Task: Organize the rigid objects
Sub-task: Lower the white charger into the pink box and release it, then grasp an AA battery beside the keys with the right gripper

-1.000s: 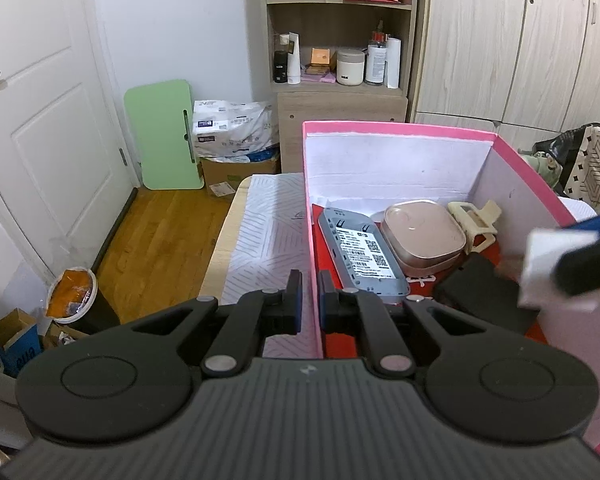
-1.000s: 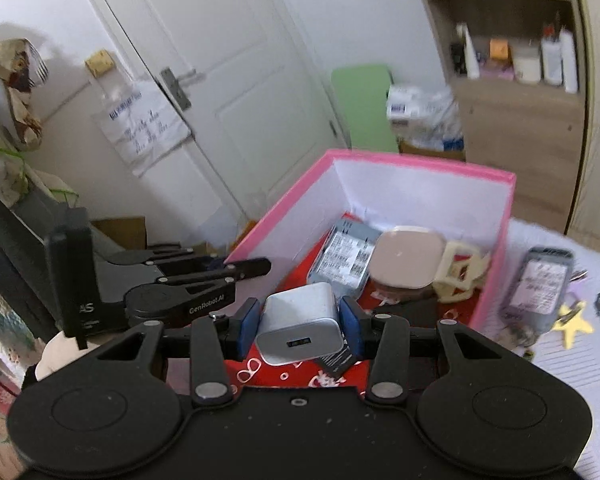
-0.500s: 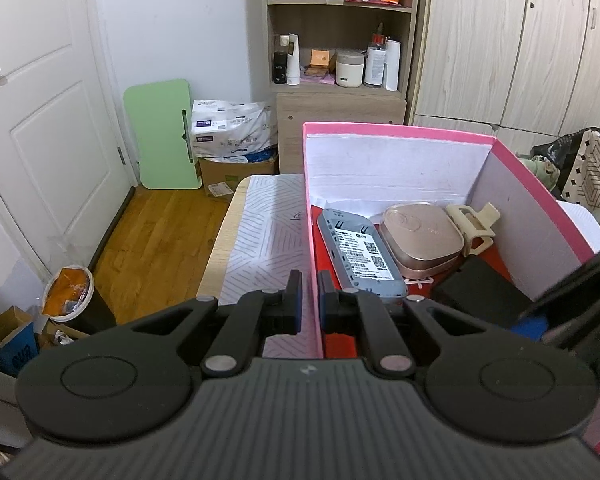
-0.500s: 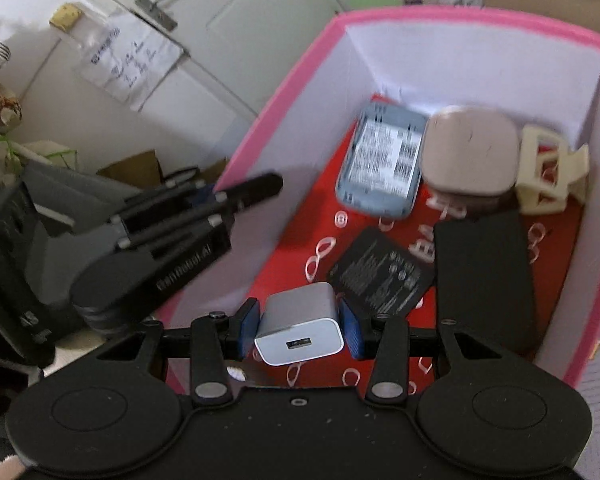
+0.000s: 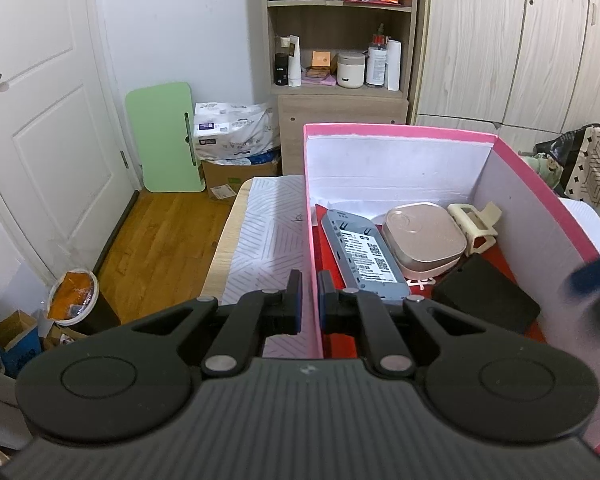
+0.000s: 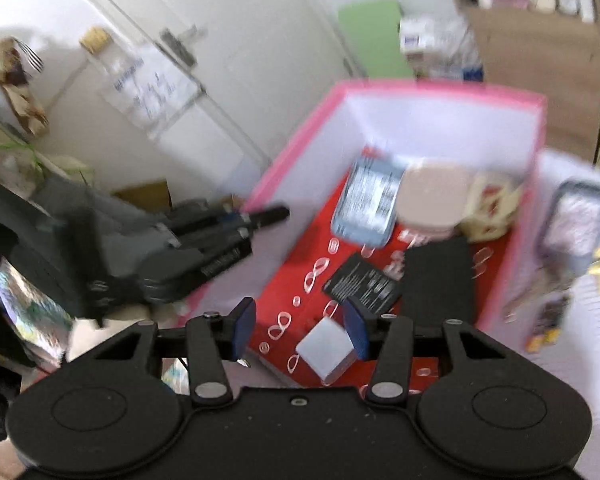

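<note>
Wooden flooring (image 5: 160,240) runs along the left past a white door (image 5: 48,120), with a green board (image 5: 164,136) leaning on the wall and an open shelf unit (image 5: 340,28) of bottles and jars behind. Nearer, a striped white cloth (image 5: 268,236) covers the table top, and on it stands the pink box (image 5: 396,130) with white inner walls and a red floor.

The left gripper (image 5: 309,300) has its jaws pinched together on the box's near left wall, one blue pad outside and one inside.

Inside the box, from left to right, lie a grey-blue router (image 5: 360,252) with its label up, a pinkish rounded case (image 5: 424,236), a cream hair claw (image 5: 476,224) at the back, and a black flat device (image 5: 488,300) in front of them. A black labelled card (image 6: 362,284) lies on the red floor.

The right gripper (image 6: 300,328) hangs over the box's near end, blurred, its jaws opening. The white charger cube (image 6: 326,350) sits tilted between them on the red floor, just beside the right pad and clear of the left one.

Outside the box, on the right, another grey device (image 6: 576,220) rests on the cloth.
</note>
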### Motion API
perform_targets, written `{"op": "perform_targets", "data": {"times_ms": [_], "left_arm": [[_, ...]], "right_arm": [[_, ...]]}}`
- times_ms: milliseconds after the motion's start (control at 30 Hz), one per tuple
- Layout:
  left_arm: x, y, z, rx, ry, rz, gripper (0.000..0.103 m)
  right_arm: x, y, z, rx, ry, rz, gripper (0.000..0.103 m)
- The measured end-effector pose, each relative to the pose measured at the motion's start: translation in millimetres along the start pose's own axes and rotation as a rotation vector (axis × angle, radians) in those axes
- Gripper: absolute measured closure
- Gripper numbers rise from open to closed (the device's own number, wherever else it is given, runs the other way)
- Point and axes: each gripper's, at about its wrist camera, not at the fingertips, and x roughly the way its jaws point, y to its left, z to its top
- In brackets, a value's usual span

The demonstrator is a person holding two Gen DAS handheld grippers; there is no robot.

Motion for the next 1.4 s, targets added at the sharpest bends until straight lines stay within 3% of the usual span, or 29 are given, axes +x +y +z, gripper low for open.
{"op": "perform_targets", "data": {"times_ms": [133,300,567,667,800,1000,1233,1300,1400], "left_arm": [[0.4,-0.6,0.6,0.001,-0.001,-0.001,0.095],[0.0,-0.2,-0.2,-0.009,-0.007,-0.006,0.095],[-0.1,-3.4,-0.4,0.005,-0.011,0.009,0.095],[-0.3,-3.9,-0.3,0.006,-0.012,0.012,0.095],[-1.5,-3.3,-0.5,0.005,-0.02,0.01,0.095],[-3.3,0.9,-1.4,-0.012,-0.032,-0.005,0.095],[-3.9,3.1,-1.9,-0.01,-0.038,-0.011,0.095],[-4.3,2.9,-2.2,-0.005,-0.039,-0.01,0.095],[-5.4,1.8,-2.5,0.009,-0.045,-0.001,0.095]], "right_arm": [[-59.7,-6.3,-2.5,-0.024,-0.139,-0.059,0.049],[-91.0,-25.4,-15.8,-0.01,-0.227,-0.169,0.049],[-74.2,-67.2,-57.5,0.008,-0.307,-0.273,0.049],[-62.8,-89.1,-71.3,0.035,-0.333,-0.326,0.06],[-46.9,-116.0,-69.1,0.123,-0.319,-0.326,0.079],[-17.0,-135.8,-53.6,0.196,-0.254,-0.354,0.08],[12.4,-138.3,-47.7,0.193,-0.194,-0.4,0.081],[15.0,-135.2,-46.6,0.162,-0.179,-0.413,0.092],[15.0,-130.7,-47.6,0.126,-0.146,-0.451,0.092]]}}
